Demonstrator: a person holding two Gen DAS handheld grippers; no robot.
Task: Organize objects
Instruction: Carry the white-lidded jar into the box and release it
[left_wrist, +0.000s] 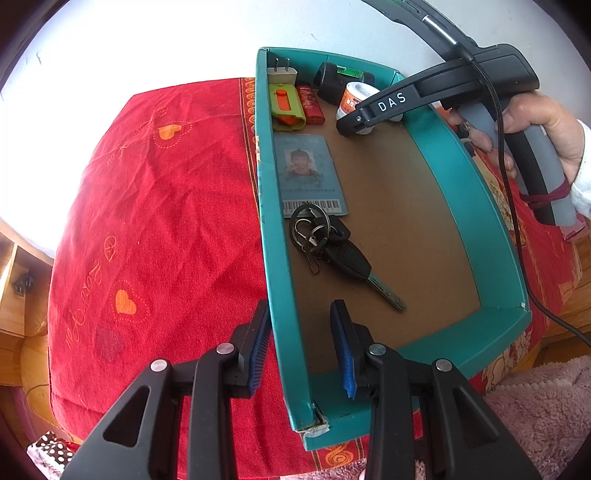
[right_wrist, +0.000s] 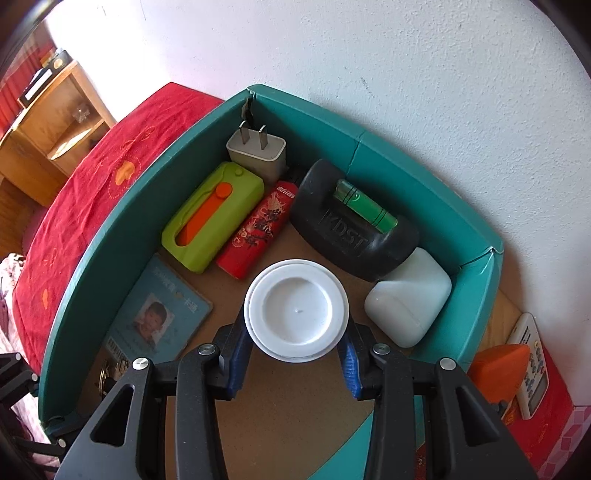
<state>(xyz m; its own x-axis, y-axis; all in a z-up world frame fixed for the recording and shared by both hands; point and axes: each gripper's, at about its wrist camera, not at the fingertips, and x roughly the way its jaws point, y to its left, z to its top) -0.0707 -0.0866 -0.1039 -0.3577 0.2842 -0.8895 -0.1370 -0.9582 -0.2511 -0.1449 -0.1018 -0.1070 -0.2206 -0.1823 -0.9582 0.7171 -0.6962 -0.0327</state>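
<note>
Teal tray (right_wrist: 110, 236) crowds the right tool (right_wrist: 295, 363) – clamped on white-lidded jar (right_wrist: 296, 309) – left tool (left_wrist: 301, 347) wide

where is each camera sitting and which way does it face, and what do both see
Left wrist: sits on the left claw, looking down along the teal box; its fingers straddle the box's near wall, open. The right claw's arm and the person's hand show.
Right wrist: sits on the right claw, looking down into the box's far end by the wall; its fingers grip a white-lidded jar.
Shared: the box, jar, charger plug, green case, red lighter, ID card.
</note>
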